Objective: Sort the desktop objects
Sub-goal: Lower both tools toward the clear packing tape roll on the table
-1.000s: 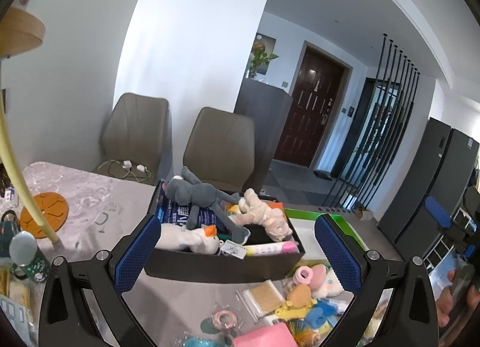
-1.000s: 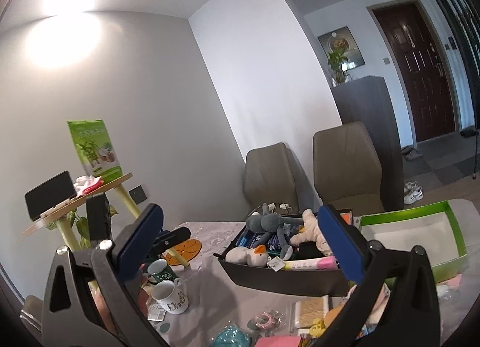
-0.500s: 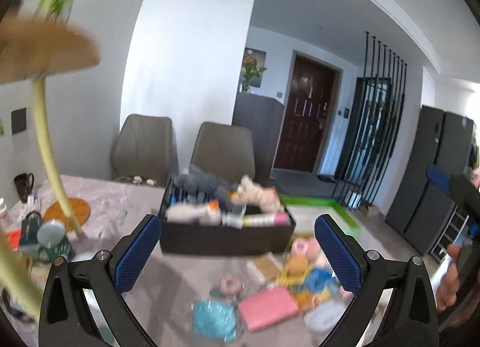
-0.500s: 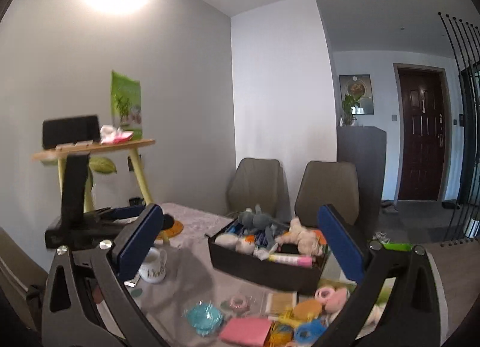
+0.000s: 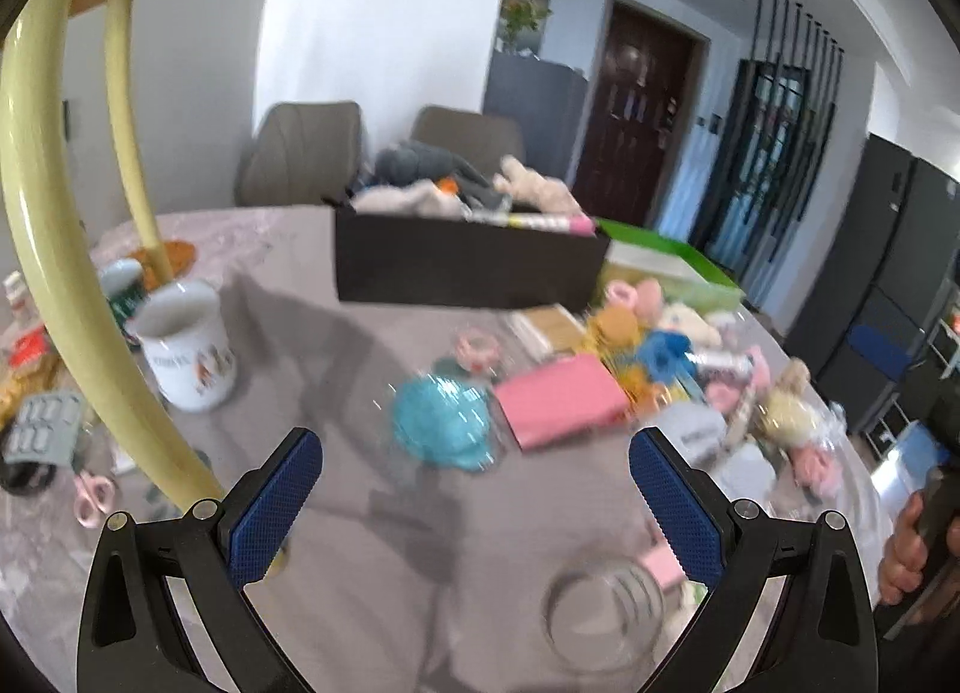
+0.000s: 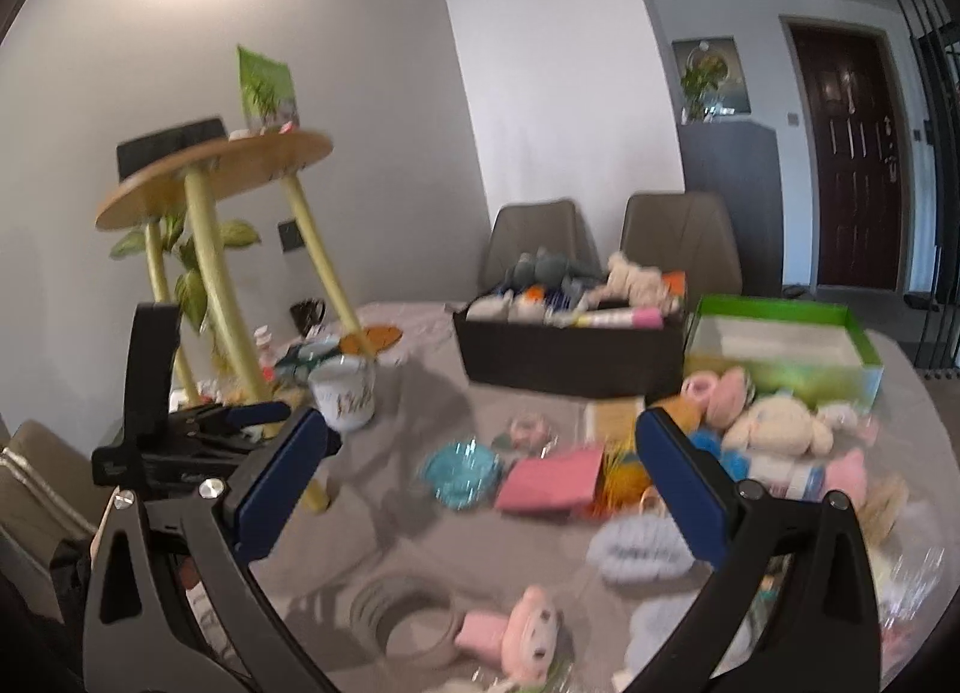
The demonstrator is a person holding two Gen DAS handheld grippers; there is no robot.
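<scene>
Lowered toward the desk (image 5: 360,573) clutter; left gripper (image 5: 477,480) and right gripper (image 6: 480,471) both spread, empty. Sorting pick about to begin.

Around one black storage box (image 6: 570,354) on the table: one green tray (image 6: 786,342) just beside it, two chairs (image 6: 540,237) behind it, one white mug (image 6: 345,393), one pink notepad (image 6: 555,477) and one teal hair tie (image 6: 462,468) before it.
</scene>
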